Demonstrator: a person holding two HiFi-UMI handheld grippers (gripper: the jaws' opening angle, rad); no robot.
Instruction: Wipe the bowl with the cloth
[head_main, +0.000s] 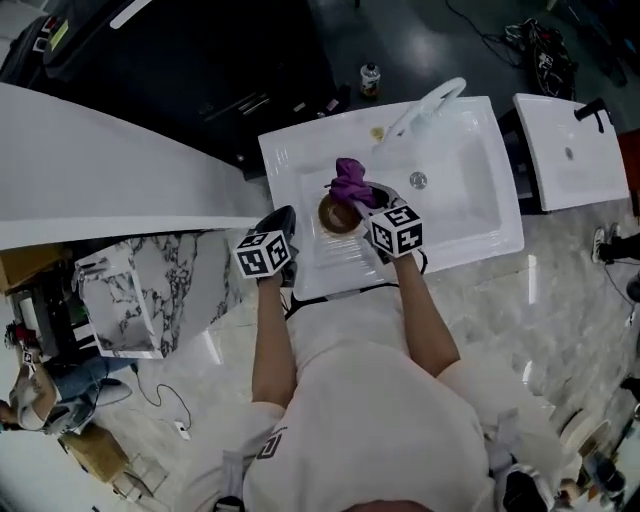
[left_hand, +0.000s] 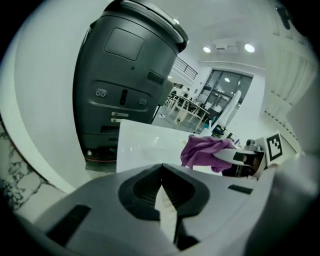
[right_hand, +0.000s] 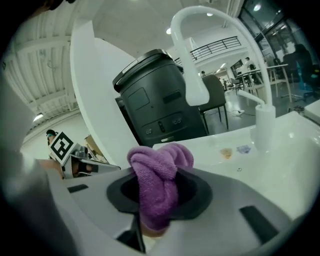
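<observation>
A small brown bowl (head_main: 336, 220) sits on the ribbed drainboard of a white sink unit (head_main: 300, 150). My right gripper (head_main: 358, 200) is shut on a bunched purple cloth (head_main: 350, 182) and holds it over the bowl's far side. In the right gripper view the cloth (right_hand: 159, 182) fills the jaws of the right gripper (right_hand: 157, 202), and a brownish edge shows beneath it. My left gripper (head_main: 283, 224) hovers at the drainboard's left edge, apart from the bowl. In its own view the left gripper (left_hand: 161, 176) has its fingertips together with nothing between them, and the cloth (left_hand: 202, 151) shows ahead to the right.
A curved white faucet (head_main: 425, 105) (right_hand: 200, 50) arches over the basin (head_main: 455, 195) to the right of the bowl. A large dark machine (left_hand: 125, 75) (right_hand: 155, 95) stands behind the sink. A second white sink (head_main: 570, 150) is at far right, a marble block (head_main: 140, 290) at left.
</observation>
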